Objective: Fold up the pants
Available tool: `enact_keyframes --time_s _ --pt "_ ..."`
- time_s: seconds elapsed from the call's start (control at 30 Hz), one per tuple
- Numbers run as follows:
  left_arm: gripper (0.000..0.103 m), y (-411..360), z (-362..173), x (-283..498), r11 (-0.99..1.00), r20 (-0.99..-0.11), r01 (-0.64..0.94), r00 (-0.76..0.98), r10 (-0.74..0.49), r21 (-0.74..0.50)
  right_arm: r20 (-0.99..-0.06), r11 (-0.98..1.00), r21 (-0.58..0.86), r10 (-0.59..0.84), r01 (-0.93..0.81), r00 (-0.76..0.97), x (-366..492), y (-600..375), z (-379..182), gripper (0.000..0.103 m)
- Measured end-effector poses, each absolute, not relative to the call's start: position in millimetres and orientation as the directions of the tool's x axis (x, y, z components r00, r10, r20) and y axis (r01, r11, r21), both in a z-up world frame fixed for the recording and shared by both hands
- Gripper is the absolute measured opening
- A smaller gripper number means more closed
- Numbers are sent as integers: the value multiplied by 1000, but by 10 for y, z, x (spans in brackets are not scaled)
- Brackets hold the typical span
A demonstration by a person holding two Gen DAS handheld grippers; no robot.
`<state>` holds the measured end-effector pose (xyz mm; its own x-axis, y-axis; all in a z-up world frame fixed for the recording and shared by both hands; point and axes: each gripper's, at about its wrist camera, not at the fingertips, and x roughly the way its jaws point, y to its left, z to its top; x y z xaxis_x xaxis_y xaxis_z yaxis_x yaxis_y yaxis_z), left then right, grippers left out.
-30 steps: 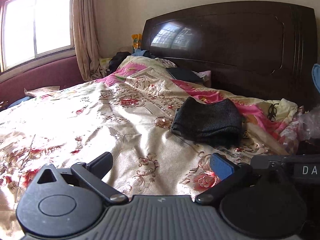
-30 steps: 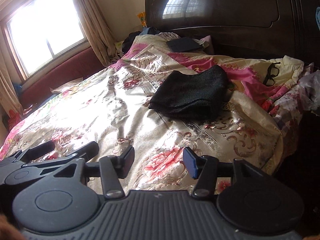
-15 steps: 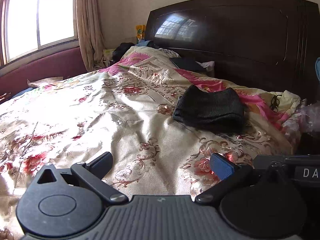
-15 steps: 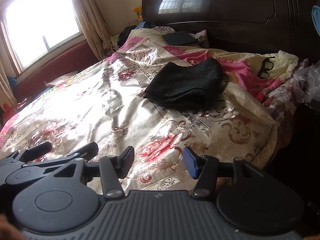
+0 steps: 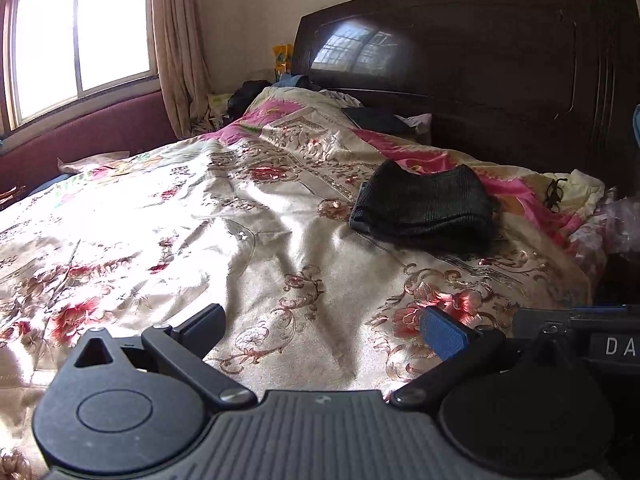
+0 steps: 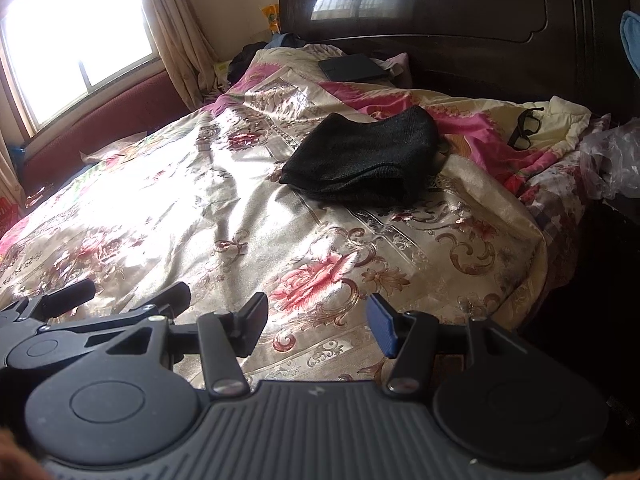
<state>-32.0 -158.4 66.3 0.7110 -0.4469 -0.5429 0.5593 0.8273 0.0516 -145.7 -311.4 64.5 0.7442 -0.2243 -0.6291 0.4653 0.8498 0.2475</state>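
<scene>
**Both tools empty, pants already lie folded near the headboard**

Over the last second almost nothing has changed on the bed. In both wrist views the picture has only tilted a little, so that the headboard [image 6: 440,12] now sits slightly lower in the frame than before; the things on the bed have kept their places. The pants [image 6: 360,164] lie as a dark, compact bundle on the flowered bedspread [image 6: 200,208], towards the headboard and well apart from both tools. The bundle has the same shape as one second ago, with the layers stacked and one thick folded edge turned to the cameras.

The left tool [image 5: 324,330] stands wide open with only bedspread between its fingers. The right tool [image 6: 318,326] is also open, less wide, and it holds nothing; its opening has not changed. In the right wrist view the left tool [image 6: 116,300] shows just beside it, on the left.

A pair of glasses [image 6: 526,130] rests on the crumpled cover beside the pants, and a dark flat thing [image 6: 352,68] lies further back.

From this it seems the folding is finished or nearly so, because no cloth is in any grip and both tools are far from the bundle.
</scene>
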Motion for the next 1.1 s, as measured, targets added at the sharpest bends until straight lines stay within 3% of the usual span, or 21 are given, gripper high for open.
enact_keyframes --time_s 1.1 --pt "103 -1607 658 -384 823 -557 564 707 -436 72 -647 845 223 -245 486 722 -1520 -3102 648 56"
